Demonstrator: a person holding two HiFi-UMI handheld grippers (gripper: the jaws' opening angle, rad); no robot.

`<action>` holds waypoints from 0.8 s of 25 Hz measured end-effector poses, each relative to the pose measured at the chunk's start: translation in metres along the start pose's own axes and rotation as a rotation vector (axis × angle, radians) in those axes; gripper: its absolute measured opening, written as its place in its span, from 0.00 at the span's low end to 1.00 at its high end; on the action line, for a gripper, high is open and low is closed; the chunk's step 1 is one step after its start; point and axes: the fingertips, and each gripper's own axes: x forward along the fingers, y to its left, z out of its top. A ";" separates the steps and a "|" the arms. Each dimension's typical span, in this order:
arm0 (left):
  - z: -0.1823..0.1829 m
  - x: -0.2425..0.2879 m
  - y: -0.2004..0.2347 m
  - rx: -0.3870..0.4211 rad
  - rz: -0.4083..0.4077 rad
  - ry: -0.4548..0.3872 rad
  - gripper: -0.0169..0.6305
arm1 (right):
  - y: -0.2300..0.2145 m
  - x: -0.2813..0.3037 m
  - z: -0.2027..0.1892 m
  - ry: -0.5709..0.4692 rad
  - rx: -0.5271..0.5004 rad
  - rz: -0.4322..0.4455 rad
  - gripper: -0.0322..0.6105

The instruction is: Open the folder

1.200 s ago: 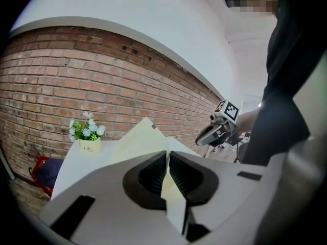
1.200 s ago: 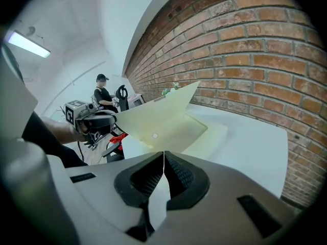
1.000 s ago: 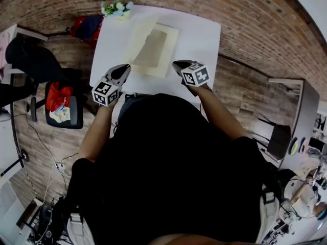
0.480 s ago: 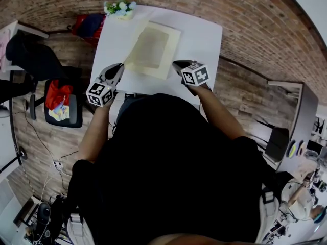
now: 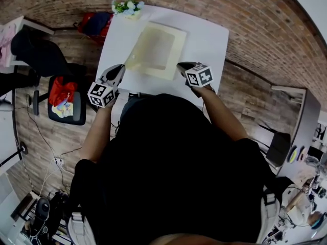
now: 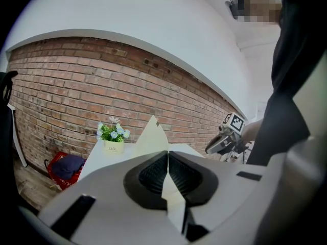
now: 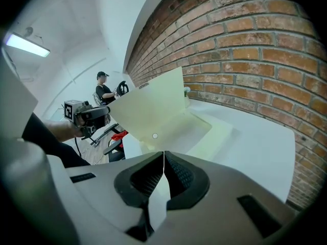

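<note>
Thin, matte cream folder (image 5: 156,47) on a smooth white table (image 5: 207,34). Left gripper (image 5: 118,68), at its 7 o'clock corner, pinches the raised cover sheet; right gripper (image 5: 181,65), at 5 o'clock, clamps the flat back sheet.

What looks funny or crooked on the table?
The cream folder isn't lying flat. Its front cover sticks up off the white table because the shut left tool is pinching it. The right tool pinches the folder's near edge. Nothing looks spilled or torn.
</note>
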 end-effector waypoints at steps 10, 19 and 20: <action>-0.010 -0.024 0.021 -0.064 0.065 -0.025 0.05 | 0.000 0.014 -0.012 0.046 -0.001 0.009 0.09; -0.018 -0.043 0.046 -0.124 0.128 -0.048 0.05 | 0.001 0.016 -0.013 0.055 -0.003 0.007 0.09; -0.019 -0.044 0.049 -0.132 0.133 -0.051 0.05 | 0.001 0.016 -0.013 0.054 -0.002 0.006 0.09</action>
